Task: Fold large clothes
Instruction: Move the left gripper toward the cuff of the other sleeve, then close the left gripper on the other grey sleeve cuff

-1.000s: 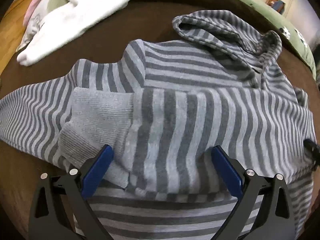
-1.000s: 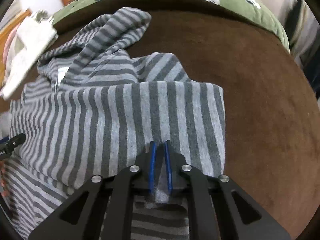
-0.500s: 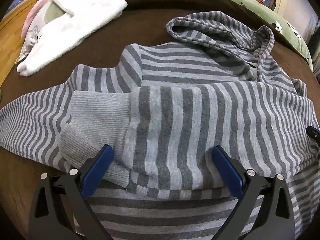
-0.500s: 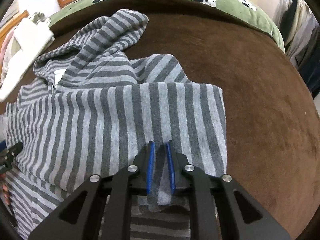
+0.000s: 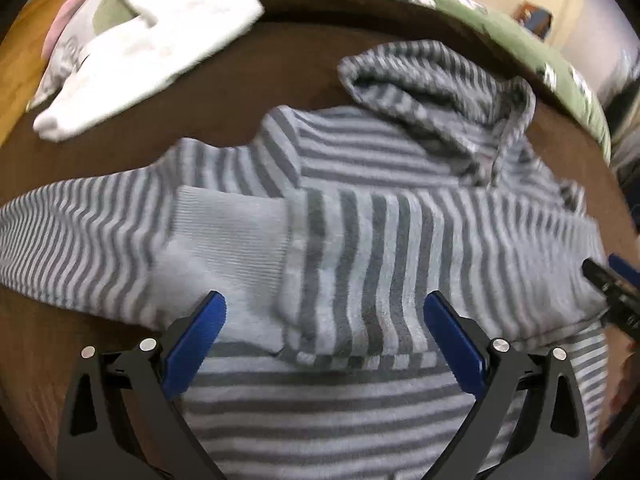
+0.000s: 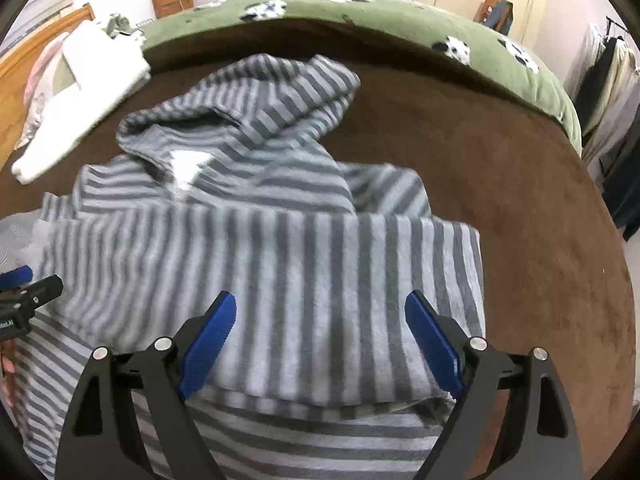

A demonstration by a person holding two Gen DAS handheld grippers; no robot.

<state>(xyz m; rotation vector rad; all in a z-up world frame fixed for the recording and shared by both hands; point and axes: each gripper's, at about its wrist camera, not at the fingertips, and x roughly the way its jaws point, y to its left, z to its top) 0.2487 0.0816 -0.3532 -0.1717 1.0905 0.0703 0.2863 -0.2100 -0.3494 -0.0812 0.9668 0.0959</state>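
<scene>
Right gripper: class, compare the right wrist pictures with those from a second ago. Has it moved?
Yes. The right gripper has pulled back and up from the striped hoodie: more of the brown cover shows. Its jaws are opening, the fabric no longer pinched.

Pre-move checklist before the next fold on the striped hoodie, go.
1. Right gripper free of cloth: ok. Its jaws are opening, the pads stand apart over the striped hoodie and pinch nothing.
2. Left gripper free of cloth: ok. Jaws wide, nothing pinched.
3. Sleeve lies across the body: ok. The grey cuff rests on the stripes.
4. Other sleeve folded in: not ok. It trails off to the left in the left wrist view.
5. Hood tucked: not ok. It lies spread above the body.
6. White garment clear of the hoodie: ok. Brown cover shows between them.
</scene>
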